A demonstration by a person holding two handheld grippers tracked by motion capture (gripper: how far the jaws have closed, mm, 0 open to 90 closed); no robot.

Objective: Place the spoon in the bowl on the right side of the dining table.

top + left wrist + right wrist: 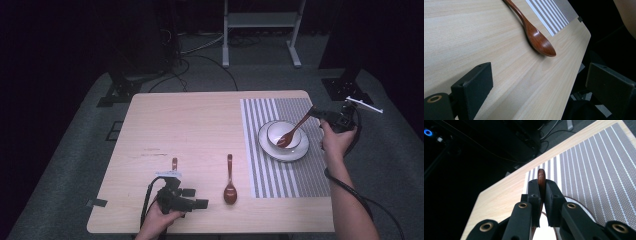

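Spoon [291,134] slants across the bowl [284,133], which sits on a plate [283,142] on the striped mat [283,146]: its scoop end lies low in the bowl toward the mat's near left, its handle rising up and right to the right gripper [316,113], whose jaws are clamped on the handle end [541,178]. The mat's far edge and the table's right edge lie near the bowl.

Left of the mat, a second spoon [230,180] lies on bare wood, handle pointing away, scoop toward the near edge. The left gripper [197,198], jaws apart and empty, rests left of that spoon by the near edge.

Brown wooden spoon [292,134], tilted, tip in white bowl [283,132]
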